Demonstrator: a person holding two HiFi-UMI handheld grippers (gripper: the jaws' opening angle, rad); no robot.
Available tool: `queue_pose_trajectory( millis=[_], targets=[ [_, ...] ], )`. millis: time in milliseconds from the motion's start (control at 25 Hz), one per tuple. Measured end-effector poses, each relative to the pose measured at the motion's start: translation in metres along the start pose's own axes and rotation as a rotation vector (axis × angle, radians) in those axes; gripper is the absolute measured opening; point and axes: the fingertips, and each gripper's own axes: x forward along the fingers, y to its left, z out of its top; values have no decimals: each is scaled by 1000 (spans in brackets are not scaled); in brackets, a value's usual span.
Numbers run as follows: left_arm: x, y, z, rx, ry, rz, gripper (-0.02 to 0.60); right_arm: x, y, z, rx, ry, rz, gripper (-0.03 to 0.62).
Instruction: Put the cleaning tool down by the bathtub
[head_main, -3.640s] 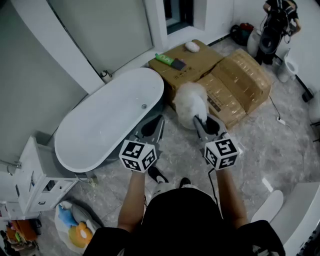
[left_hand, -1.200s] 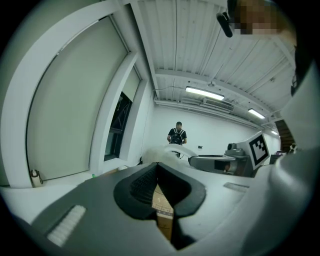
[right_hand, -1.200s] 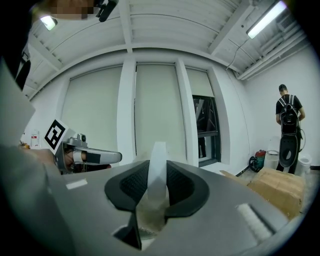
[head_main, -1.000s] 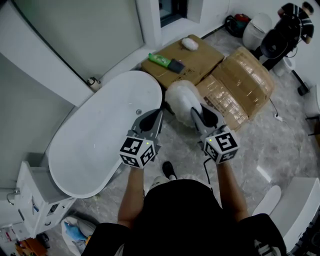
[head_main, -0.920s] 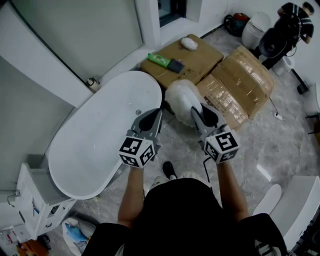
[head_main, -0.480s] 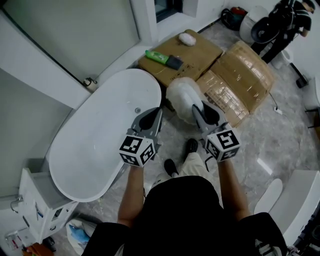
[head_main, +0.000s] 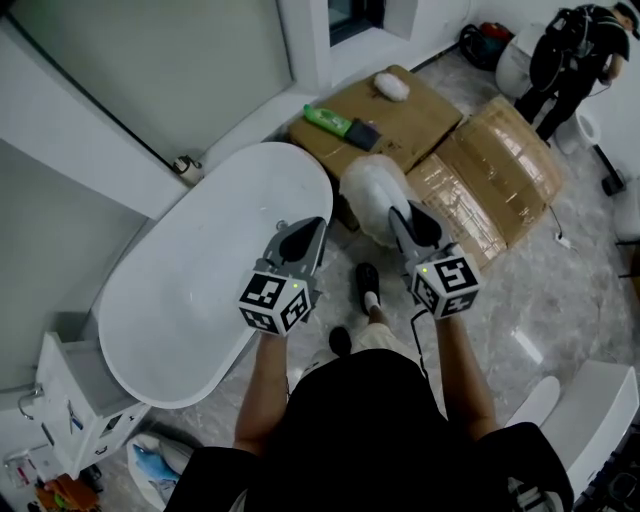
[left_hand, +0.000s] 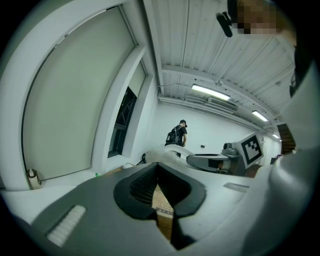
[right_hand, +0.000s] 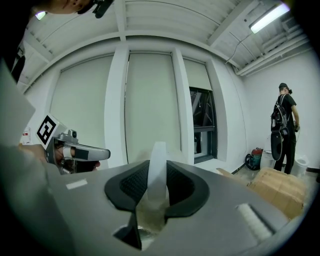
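A shoe (head_main: 367, 282) has swung forward in the last half second, carrying the person closer to the bathtub (head_main: 190, 300). The left tool (head_main: 303, 232) shows against the tub's near edge, jaws together on nothing. The right tool (head_main: 407, 215) stays clamped on the pale handle (right_hand: 157, 170) of the fluffy white duster (head_main: 370, 190), which is held in the air between the tub's end and the cardboard boxes (head_main: 480, 170). It is not yet down, though the set-down looks close. No lettering is legible: the green bottle (head_main: 328, 120) and the box labels are too small to read.

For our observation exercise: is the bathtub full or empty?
Empty: the bathtub shows its bare white bottom and drain, with no water visible.
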Motion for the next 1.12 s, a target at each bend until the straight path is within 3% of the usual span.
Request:
queue_pose_trajectory(
  millis=[720, 1120],
  targets=[
    [121, 78, 26, -34, 48, 103, -2, 137, -109, -6, 23, 97, 61, 95],
    [168, 114, 12, -75, 96, 207, -2, 209, -154, -45, 6, 191, 137, 95]
  ],
)
